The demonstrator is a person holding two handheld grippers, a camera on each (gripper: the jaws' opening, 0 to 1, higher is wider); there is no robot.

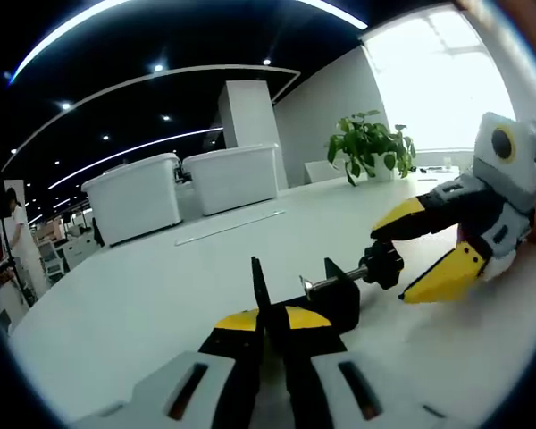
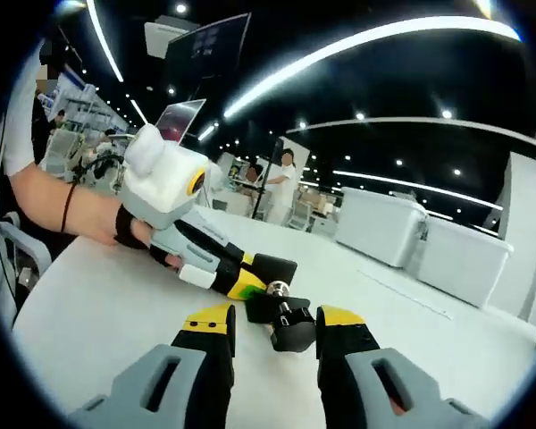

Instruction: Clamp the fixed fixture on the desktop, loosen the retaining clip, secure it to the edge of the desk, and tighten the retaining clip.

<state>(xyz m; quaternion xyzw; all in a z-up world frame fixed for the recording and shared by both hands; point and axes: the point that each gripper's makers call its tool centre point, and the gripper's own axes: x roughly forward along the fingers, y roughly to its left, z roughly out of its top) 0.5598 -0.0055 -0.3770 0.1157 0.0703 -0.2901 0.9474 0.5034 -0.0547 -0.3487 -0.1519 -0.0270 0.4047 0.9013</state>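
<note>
Left gripper view has the white counter (image 1: 161, 295) spreading wide, with the black clamp (image 1: 326, 295) lying at 6 o'clock, well in from any edge. The left tongs (image 1: 272, 319) are closed on its body. The right tongs (image 1: 406, 259), at 3 o'clock, straddle its screw knob (image 1: 384, 264), open around it. Loosening looks just begun; mounting and tightening remain.

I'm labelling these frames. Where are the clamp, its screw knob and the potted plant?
clamp (image 1: 335, 304): left gripper view, black C-shaped body.
screw knob (image 1: 384, 264): left gripper view, black knob at the screw's end.
potted plant (image 1: 368, 143): left gripper view, its green leaves.
</note>
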